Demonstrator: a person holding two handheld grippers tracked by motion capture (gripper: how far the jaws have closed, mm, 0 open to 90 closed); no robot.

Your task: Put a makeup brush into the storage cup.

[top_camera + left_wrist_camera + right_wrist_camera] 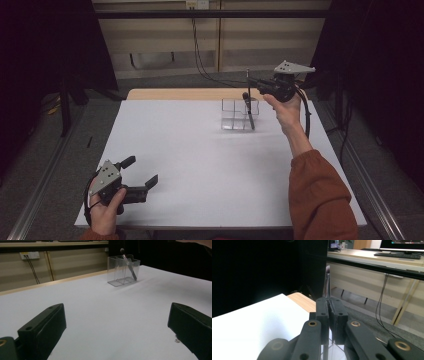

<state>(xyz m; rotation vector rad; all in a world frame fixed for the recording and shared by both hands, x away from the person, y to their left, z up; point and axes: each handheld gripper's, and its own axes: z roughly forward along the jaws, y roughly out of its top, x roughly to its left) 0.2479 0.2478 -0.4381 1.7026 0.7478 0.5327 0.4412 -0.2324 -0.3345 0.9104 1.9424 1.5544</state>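
A clear plastic organizer [235,117] with several compartments stands at the far right of the white table [200,165]. A dark-tipped brush [248,111] leans inside it, head up. Just above the organizer's far side, my right gripper [254,84] is shut on a second slim brush [247,75], held upright. In the right gripper view that thin handle [327,285] rises out of the closed right gripper [329,312]. My left gripper [140,171] rests low at the table's near left corner, open with nothing between its fingers. The left gripper view looks past my left gripper [117,320] to the organizer [122,271] and the leaning brush [128,263].
White table surface stretches between the two grippers. A strip of bare wood [190,94] runs along the table's far edge. Beyond it are a floor with cables [200,60] and a wall with a socket [29,255]. A desk with a keyboard [397,255] stands farther off.
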